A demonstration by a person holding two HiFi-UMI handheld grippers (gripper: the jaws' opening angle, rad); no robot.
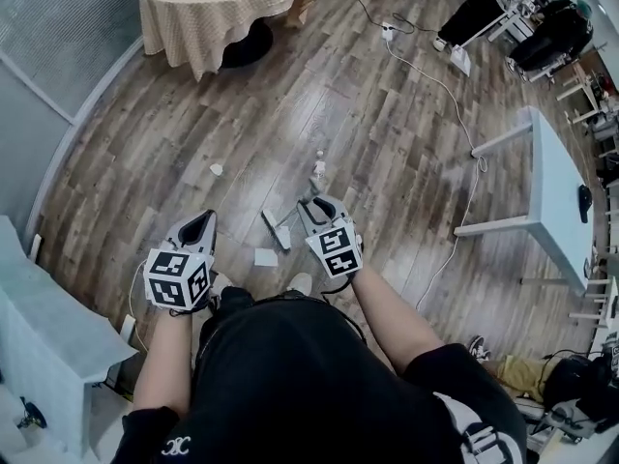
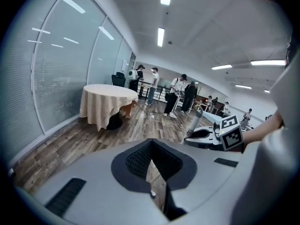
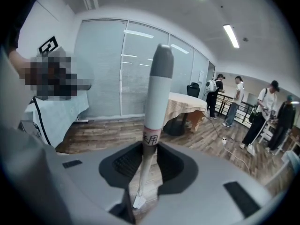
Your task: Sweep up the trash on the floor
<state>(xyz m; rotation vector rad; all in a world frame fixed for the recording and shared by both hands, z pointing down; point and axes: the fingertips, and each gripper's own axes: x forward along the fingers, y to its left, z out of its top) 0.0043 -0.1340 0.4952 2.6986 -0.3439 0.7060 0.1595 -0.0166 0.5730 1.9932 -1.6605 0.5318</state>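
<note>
The broom handle (image 3: 157, 93) is standing upright between the jaws of the right gripper (image 3: 149, 146), which are clamping it just under its printed label. The broom head (image 1: 276, 228) is resting on the wooden floor (image 1: 387, 133) in front of the person's feet. A scrap of paper (image 1: 265, 256) is lying just beside that head, and a smaller crumpled piece (image 1: 217, 169) is lying farther out. The left gripper (image 2: 151, 146) is hanging to the side with its jaws drawn together, gripping nothing. A cloth-covered round table (image 1: 232, 3) is standing well beyond.
</note>
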